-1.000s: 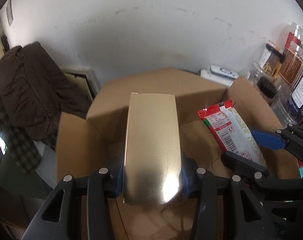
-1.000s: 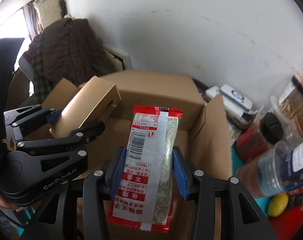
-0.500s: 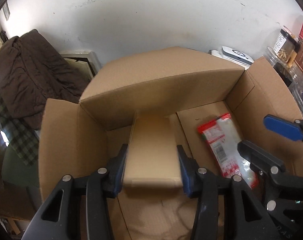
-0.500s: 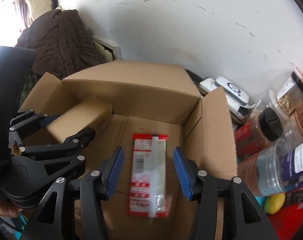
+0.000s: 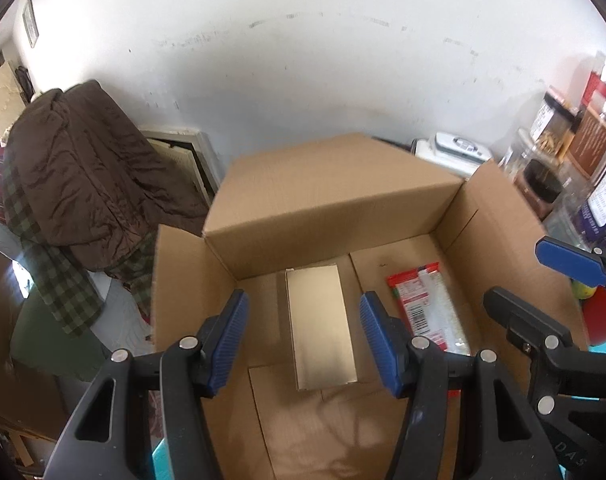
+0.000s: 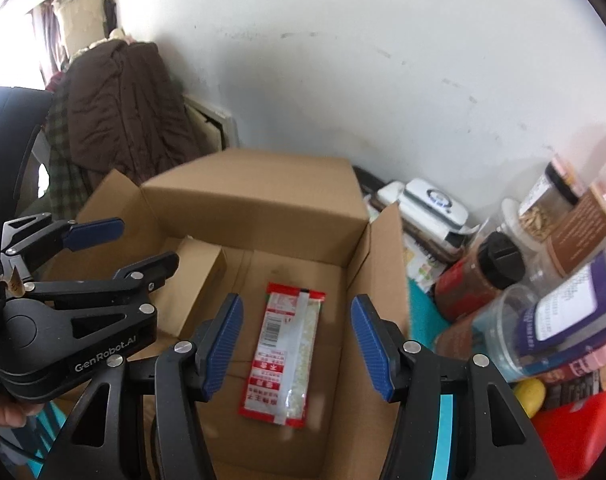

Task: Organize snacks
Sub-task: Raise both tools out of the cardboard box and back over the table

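Both my grippers have just been opening, and nothing sits between the fingers now: the left gripper (image 5: 303,336) hangs spread above the gold box (image 5: 321,328), the right gripper (image 6: 295,344) spread above the red snack packet (image 6: 285,354), both items lying flat and apart on the floor of the cardboard box (image 5: 327,200). To finish this release cleanly I'd lift straight up, clear of the side flaps, before swinging toward the jars (image 6: 483,280) on the counter. Both tools pitch steeply down into the carton, side by side, the wall beyond
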A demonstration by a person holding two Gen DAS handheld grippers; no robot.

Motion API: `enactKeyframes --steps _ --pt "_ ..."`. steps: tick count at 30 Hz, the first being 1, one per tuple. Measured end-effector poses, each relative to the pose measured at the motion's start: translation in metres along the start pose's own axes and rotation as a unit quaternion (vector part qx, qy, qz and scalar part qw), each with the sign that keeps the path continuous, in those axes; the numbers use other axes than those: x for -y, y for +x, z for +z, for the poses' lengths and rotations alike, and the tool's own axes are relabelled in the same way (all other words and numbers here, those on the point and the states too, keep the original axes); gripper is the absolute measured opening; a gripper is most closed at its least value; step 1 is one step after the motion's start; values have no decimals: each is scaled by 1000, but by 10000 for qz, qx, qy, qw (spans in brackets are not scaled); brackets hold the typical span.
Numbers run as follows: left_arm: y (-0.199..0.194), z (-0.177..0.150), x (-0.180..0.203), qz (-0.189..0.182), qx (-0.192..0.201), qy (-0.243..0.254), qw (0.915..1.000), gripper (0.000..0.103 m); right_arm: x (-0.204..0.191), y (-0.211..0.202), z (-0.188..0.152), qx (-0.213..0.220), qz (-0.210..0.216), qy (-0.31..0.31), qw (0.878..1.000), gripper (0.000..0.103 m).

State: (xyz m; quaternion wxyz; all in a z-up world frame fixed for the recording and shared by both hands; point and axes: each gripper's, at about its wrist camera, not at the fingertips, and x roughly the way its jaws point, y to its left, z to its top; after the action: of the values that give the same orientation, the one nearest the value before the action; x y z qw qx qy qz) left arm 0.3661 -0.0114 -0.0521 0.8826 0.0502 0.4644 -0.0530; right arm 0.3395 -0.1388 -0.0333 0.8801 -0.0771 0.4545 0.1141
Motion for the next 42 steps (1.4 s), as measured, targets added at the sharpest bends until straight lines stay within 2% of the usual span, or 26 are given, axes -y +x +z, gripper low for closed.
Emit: enactKeyframes --steps 14,25,27,29,31,32,35,40,42 --pt "-104 -4 -4 -32 808 -73 9967 57 -10 -106 3 976 -125 -30 9951 57" --pt "-193 -32 0 -138 1479 4 9889 57 -26 -181 -22 1603 -125 -46 9870 57" --pt "-207 -39 1 -165 1578 13 9873 57 -29 -195 -29 1724 -137 -53 9849 61" --pt "-220 -48 2 -259 1643 11 9861 57 -32 -209 -37 1861 -147 -38 9824 69" --pt "-234 -57 3 -357 1684 20 9851 58 -33 -223 -46 1971 -149 -31 9803 69" --pt "-238 -61 4 -352 1710 31 9846 58 -34 -229 -50 2012 -166 -29 9794 69" --pt "-257 -76 7 -364 1893 104 9812 79 -36 -244 -64 2132 -176 -19 9768 75" --pt "-282 -97 10 -378 2138 203 9759 81 -38 -267 -89 2288 -227 28 9732 76" --pt "-289 -108 11 -432 2175 235 9748 81 -38 -277 -99 2355 -237 69 9716 81"
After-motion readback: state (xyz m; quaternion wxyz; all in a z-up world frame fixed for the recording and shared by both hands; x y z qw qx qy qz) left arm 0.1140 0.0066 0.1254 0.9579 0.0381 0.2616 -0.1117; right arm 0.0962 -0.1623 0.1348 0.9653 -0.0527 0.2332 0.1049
